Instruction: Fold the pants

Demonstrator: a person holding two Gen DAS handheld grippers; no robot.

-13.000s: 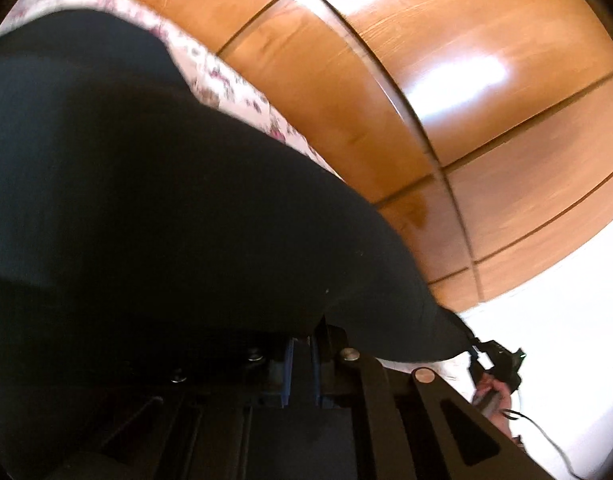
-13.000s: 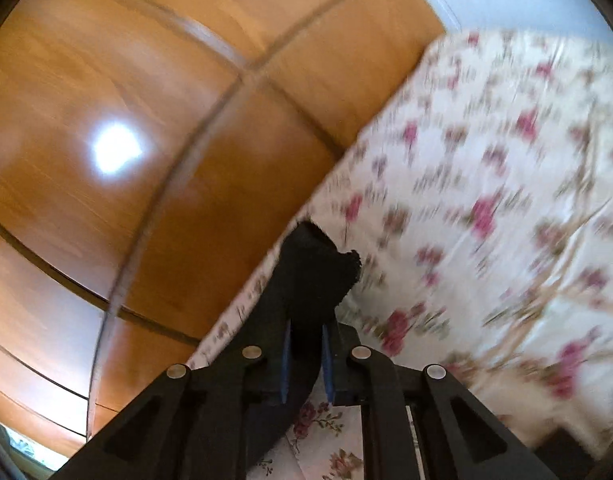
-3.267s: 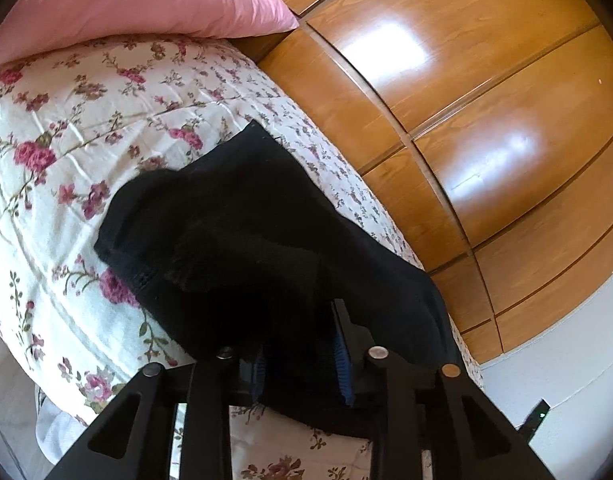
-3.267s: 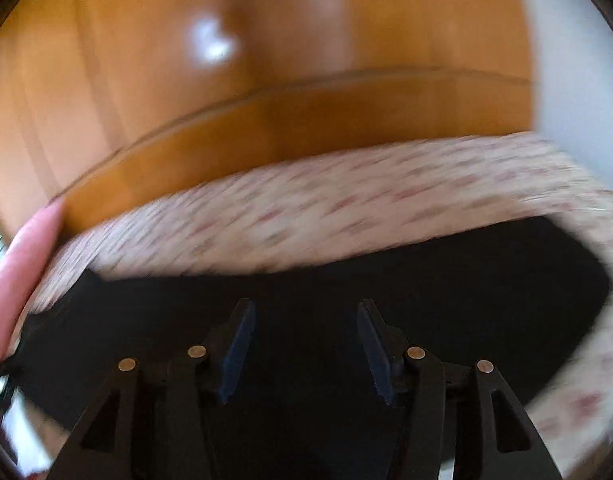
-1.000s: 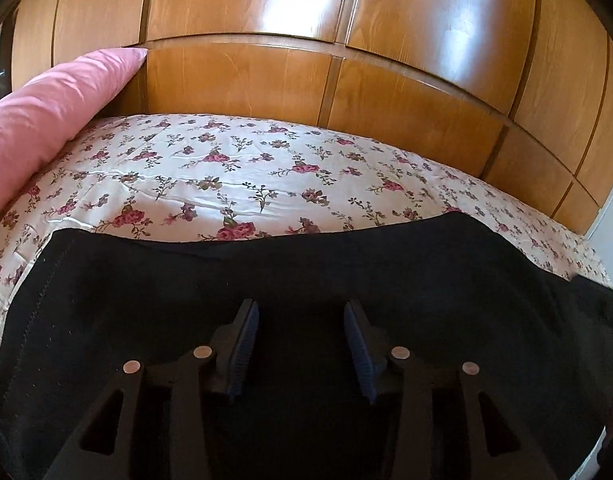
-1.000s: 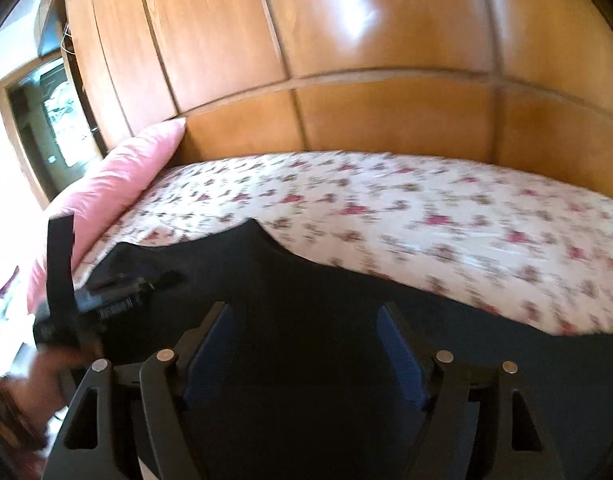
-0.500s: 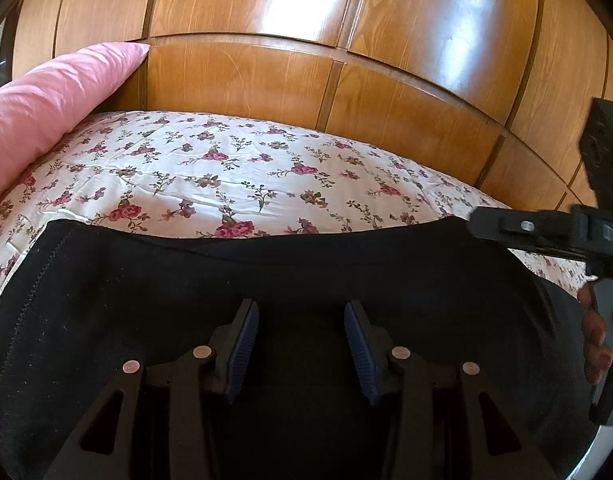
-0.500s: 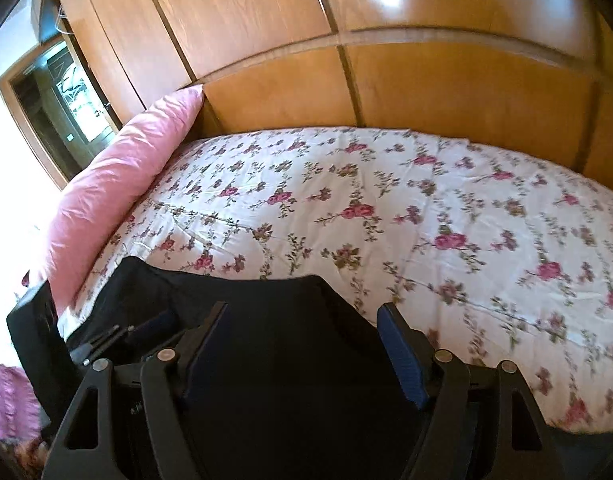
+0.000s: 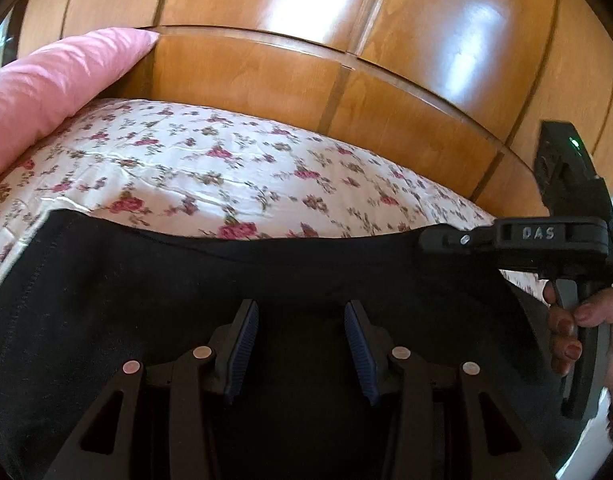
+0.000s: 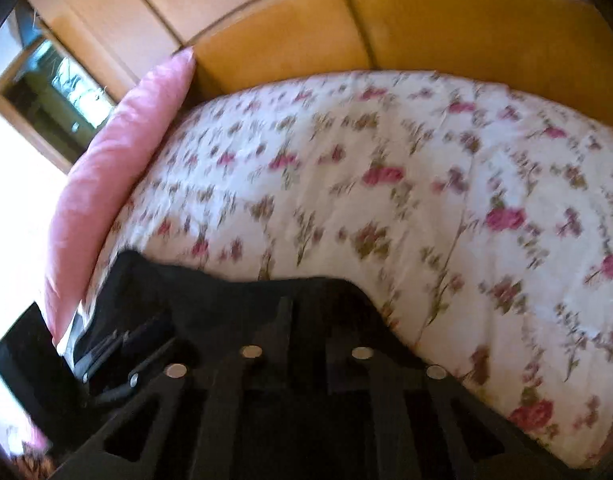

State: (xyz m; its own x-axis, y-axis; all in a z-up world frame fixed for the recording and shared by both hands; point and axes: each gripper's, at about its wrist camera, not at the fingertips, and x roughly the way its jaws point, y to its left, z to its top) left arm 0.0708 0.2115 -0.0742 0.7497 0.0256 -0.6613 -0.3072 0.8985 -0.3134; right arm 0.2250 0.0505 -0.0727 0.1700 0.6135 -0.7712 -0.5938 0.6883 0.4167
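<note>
The black pants (image 9: pixel 154 296) lie folded on the floral bedspread (image 9: pixel 210 168) near the bed's front edge. My left gripper (image 9: pixel 302 320) is open, its jaws apart just above the cloth and holding nothing. My right gripper shows side-on in the left wrist view (image 9: pixel 438 237) at the pants' right end, held by a hand. In the right wrist view the right gripper (image 10: pixel 310 312) has narrowed over the pants (image 10: pixel 210 300); the blur hides whether it grips the cloth.
A pink pillow (image 9: pixel 54 80) lies at the left end of the bed, also in the right wrist view (image 10: pixel 118 168). A glossy wooden headboard wall (image 9: pixel 346 40) runs behind the bed. The bedspread (image 10: pixel 446 200) stretches far beyond the pants.
The right gripper swung in toward the right end of the pants and its jaws came closer together. The left gripper stayed open over the cloth.
</note>
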